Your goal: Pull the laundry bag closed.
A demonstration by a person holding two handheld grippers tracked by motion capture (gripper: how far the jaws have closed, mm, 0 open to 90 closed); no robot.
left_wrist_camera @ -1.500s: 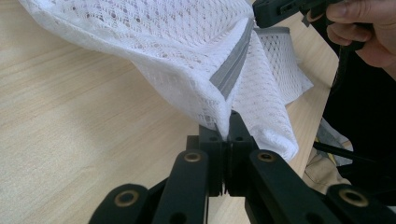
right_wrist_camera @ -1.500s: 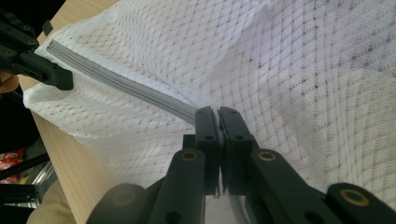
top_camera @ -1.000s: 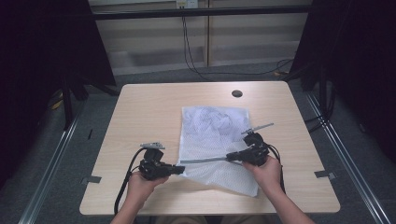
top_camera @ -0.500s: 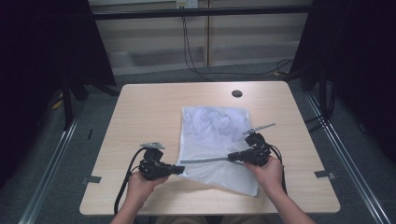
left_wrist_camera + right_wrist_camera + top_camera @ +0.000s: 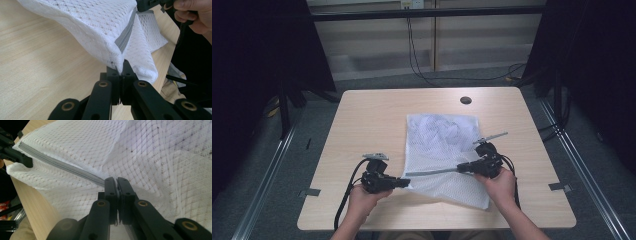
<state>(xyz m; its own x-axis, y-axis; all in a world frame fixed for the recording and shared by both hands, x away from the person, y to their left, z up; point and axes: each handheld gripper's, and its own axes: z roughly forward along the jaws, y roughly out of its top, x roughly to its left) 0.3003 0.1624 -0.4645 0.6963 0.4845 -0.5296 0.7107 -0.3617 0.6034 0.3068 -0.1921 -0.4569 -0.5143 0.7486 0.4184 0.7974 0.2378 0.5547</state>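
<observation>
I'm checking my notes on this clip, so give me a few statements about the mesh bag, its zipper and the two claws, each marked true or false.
1. Both claws are shut on the mesh bag. True.
2. The left claw grips the bag at one end of the grey zipper. True.
3. The right claw hangs open above the bag. False: it is clamped at the zipper's other end.
4. The bag is black. False: it is white.

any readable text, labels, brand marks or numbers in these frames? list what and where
None readable.
White mesh bag with its grey zipper: no print or tag showing.
Left tool and right tool: plain black, no markings.
Table: bare wood, no label.
Small pale box on the back wall in the high view: too small to read.
</observation>
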